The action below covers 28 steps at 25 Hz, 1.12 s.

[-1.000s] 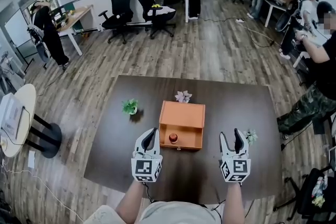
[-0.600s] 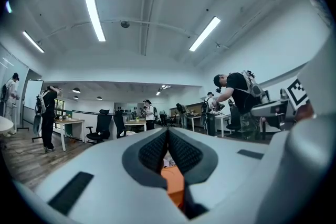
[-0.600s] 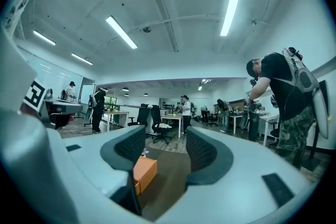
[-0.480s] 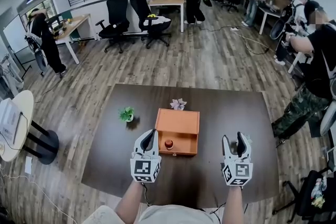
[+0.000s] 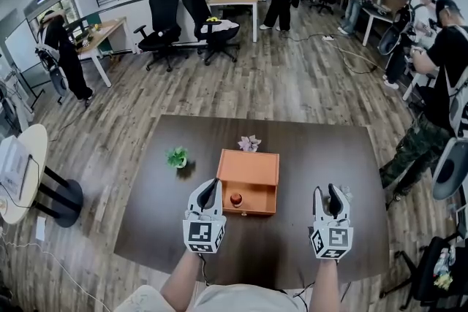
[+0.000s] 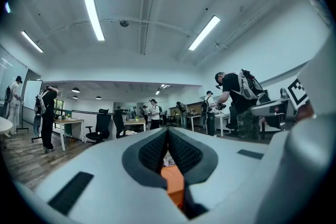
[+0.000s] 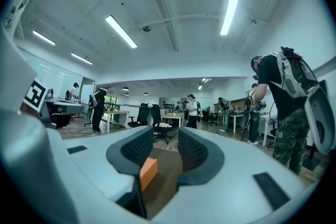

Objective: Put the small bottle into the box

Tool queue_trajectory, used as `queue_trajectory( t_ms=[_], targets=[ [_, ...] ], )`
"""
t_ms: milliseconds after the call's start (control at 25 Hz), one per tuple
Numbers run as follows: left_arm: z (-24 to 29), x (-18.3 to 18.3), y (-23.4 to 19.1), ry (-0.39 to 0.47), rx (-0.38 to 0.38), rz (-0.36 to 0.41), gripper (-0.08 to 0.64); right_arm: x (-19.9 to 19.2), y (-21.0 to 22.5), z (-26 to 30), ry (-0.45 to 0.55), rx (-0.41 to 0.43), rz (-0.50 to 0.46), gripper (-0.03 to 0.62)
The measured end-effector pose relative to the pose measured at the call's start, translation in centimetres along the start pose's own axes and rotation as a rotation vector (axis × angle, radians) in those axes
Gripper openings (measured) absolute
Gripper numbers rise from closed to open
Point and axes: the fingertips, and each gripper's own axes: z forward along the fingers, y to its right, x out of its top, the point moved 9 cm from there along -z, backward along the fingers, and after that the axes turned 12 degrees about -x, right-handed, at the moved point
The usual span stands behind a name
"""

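An orange box point(image 5: 249, 170) lies open on the dark table point(image 5: 322, 150). A small bottle point(image 5: 236, 199) with a red cap stands inside it, near the front wall. My left gripper point(image 5: 210, 193) hovers just left of the box's front corner, jaws shut and empty; in the left gripper view point(image 6: 168, 134) the box point(image 6: 175, 183) shows below the pads. My right gripper point(image 5: 329, 196) hangs well to the right of the box. Its jaws are closing with nothing between them, and the right gripper view point(image 7: 165, 136) shows a gap with the box point(image 7: 148, 169) beyond.
A small green plant point(image 5: 178, 156) sits left of the box, a pale succulent point(image 5: 250, 143) behind it, and another little plant point(image 5: 344, 192) by my right gripper. Office chairs, desks and several people stand around the room beyond the table.
The right gripper's fingers have drawn closer together. Both grippers stay in about the same places. People in the background have walked on.
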Motion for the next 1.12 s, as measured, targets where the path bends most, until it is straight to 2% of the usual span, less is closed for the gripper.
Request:
queue_trajectory(
  t_ms=[240,1120],
  targets=[
    [-0.22,0.09,-0.24,-0.001,0.009,-0.003,0.003,0.47,-0.26,-0.13,0.018,-0.02,-0.001,0.002],
    [-0.91,-0.09,-0.14,0.002,0.014,-0.014,0.003,0.78,-1.02,-0.42,0.016,-0.006,-0.02,0.0]
  ],
)
